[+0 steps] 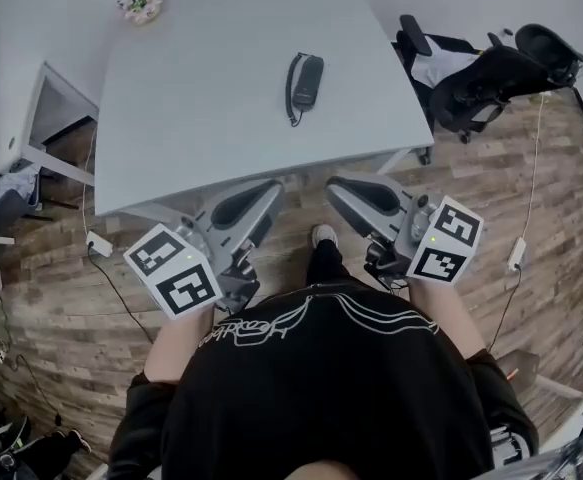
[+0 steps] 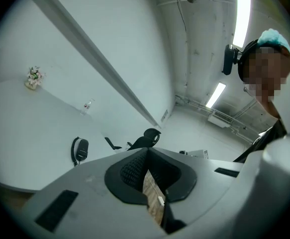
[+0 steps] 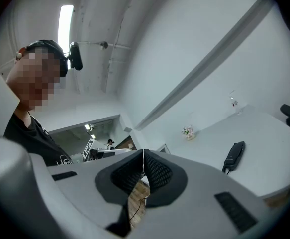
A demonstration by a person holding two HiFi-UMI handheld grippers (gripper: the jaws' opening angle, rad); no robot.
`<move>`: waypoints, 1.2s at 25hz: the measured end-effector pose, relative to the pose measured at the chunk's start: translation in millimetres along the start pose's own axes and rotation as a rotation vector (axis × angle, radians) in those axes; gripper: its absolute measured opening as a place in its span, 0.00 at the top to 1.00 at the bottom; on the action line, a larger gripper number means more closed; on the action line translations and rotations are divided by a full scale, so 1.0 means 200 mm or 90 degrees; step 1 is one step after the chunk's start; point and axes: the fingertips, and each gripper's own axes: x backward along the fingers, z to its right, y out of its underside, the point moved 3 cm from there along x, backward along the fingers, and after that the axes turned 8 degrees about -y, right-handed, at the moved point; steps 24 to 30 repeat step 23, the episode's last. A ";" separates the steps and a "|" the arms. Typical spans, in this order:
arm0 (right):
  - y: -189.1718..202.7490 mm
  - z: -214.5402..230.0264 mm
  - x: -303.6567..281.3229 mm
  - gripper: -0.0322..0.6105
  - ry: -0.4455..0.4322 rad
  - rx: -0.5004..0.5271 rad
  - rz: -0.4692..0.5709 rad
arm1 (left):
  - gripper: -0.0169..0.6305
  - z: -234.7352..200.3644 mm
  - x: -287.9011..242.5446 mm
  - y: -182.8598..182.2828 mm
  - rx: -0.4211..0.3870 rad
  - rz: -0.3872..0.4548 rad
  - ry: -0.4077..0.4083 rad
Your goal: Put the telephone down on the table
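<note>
A black telephone [image 1: 304, 81] with a coiled cord lies flat on the white table [image 1: 201, 108], right of its middle. It also shows small in the left gripper view as the telephone [image 2: 79, 150] and in the right gripper view as the telephone [image 3: 234, 156]. My left gripper [image 1: 267, 194] hangs below the table's near edge, shut with nothing in it. My right gripper [image 1: 339, 192] is beside it, also shut and empty. Both are well short of the telephone.
A small flower pot [image 1: 140, 3] stands at the table's far left corner. A black office chair [image 1: 491, 73] sits right of the table. Cables and a power strip [image 1: 98, 244] lie on the wooden floor. The person's legs are under the grippers.
</note>
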 end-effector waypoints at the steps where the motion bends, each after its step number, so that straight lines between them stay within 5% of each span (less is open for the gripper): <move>1: 0.04 -0.08 0.00 0.89 -0.002 0.005 0.000 | 0.96 0.04 0.07 0.02 0.000 0.005 0.004; 5: 0.17 -0.31 0.00 0.89 -0.003 0.003 0.000 | 0.96 0.16 0.30 0.13 0.005 0.012 0.007; 11: 0.16 -0.32 -0.01 0.89 -0.004 -0.015 -0.009 | 0.96 0.15 0.30 0.13 0.044 0.002 0.008; 30: 0.28 -0.44 0.01 0.89 0.024 -0.027 -0.016 | 0.96 0.19 0.43 0.22 0.060 -0.009 0.001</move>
